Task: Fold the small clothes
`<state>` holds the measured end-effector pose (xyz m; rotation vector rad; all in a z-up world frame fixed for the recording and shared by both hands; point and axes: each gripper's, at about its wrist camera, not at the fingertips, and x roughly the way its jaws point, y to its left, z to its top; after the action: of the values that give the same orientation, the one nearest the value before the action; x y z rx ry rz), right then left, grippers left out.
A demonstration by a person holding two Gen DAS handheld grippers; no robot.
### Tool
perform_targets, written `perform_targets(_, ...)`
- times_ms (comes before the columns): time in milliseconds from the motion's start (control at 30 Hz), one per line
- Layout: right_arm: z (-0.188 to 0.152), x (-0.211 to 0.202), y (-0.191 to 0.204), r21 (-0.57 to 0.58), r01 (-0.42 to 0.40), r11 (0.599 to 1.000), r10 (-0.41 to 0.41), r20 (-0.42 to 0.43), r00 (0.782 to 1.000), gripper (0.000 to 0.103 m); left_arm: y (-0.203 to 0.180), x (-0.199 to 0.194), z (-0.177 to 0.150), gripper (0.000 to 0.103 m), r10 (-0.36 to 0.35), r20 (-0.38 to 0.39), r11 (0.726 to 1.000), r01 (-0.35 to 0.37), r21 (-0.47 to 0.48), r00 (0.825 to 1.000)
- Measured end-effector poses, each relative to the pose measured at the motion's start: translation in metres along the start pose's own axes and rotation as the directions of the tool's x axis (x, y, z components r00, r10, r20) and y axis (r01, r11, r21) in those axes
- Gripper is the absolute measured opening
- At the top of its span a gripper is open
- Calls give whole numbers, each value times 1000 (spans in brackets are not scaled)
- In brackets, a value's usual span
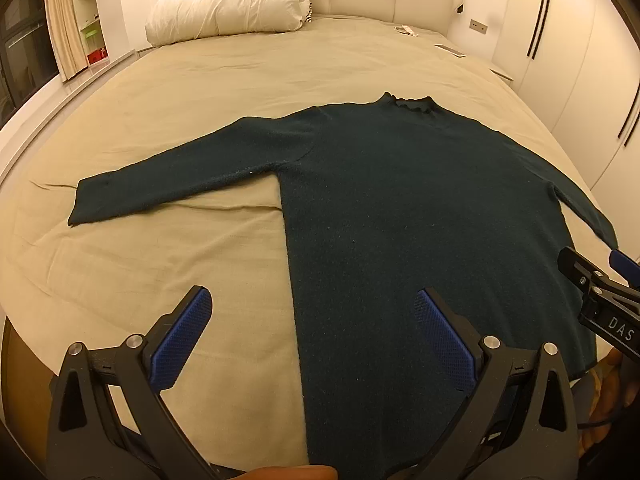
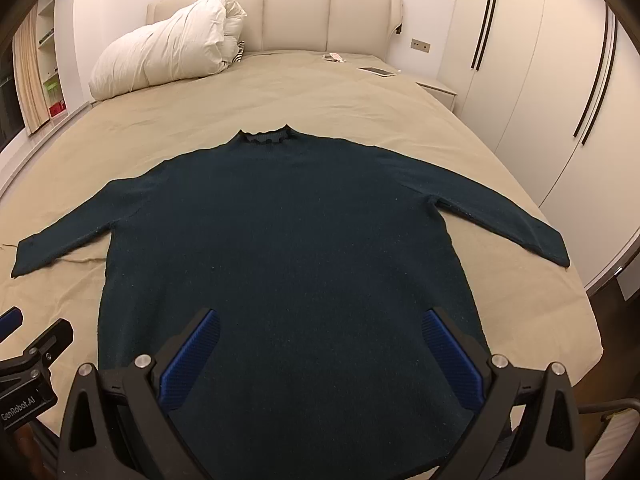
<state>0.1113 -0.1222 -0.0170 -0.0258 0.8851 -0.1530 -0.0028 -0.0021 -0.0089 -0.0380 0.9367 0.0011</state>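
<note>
Left gripper (image 1: 312, 312): jaws spread wide, nothing held, poised over the sweater's left side edge near the hem. Right gripper (image 2: 320, 332): jaws equally wide, empty, above the lower body of the garment. Sweater (image 2: 280, 232): dark green knit, frilled high collar, laid flat on the bed sheet (image 2: 340, 96), both sleeves spread outward, hem toward the cameras. Bundled white duvet (image 2: 164, 56): by the padded headboard (image 2: 296, 16). Wardrobe doors (image 2: 520, 60): at right.
</note>
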Motion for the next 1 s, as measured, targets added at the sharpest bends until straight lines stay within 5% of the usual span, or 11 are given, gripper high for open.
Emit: perform_targets(1000, -3, 3, 3, -7, 7, 1000, -7, -8, 1000, 103, 5, 0, -1, 103, -7, -9, 1000, 6, -15, 1000)
